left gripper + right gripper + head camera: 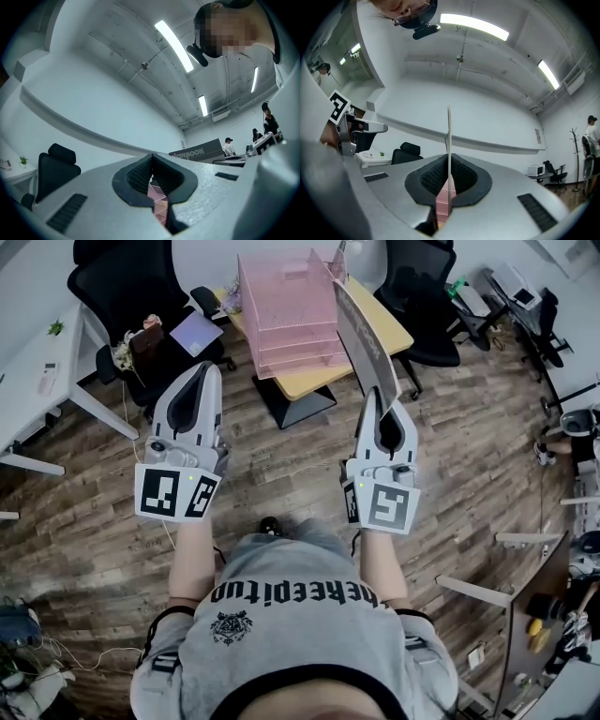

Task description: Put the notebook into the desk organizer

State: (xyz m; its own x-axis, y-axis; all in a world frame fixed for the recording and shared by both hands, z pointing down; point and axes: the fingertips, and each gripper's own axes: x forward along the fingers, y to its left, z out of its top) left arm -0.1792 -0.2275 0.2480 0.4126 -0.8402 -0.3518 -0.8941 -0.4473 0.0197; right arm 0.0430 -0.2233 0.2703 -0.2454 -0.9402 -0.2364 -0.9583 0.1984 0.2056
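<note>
My right gripper (pixel 382 401) is clamped narrow on the bottom edge of the notebook (pixel 363 341). The notebook stands up out of it in the air, leaning left, and its top end overlaps the right side of the pink organizer (pixel 286 310) on the table (pixel 389 326). My left gripper (pixel 207 373) hangs beside it, apart from everything, with its jaws together on nothing. The right gripper view shows the notebook (pixel 448 136) edge-on, a thin line pinched between the dark pads (pixel 433 176), with the organizer (pixel 443 202) pink below. The left gripper view shows what that one hides: the grey cover of the notebook (pixel 197 151) with its lettering, off to the right. A sliver of organizer (pixel 159 206) mesh shows through the slit behind the meeting tips.
</note>
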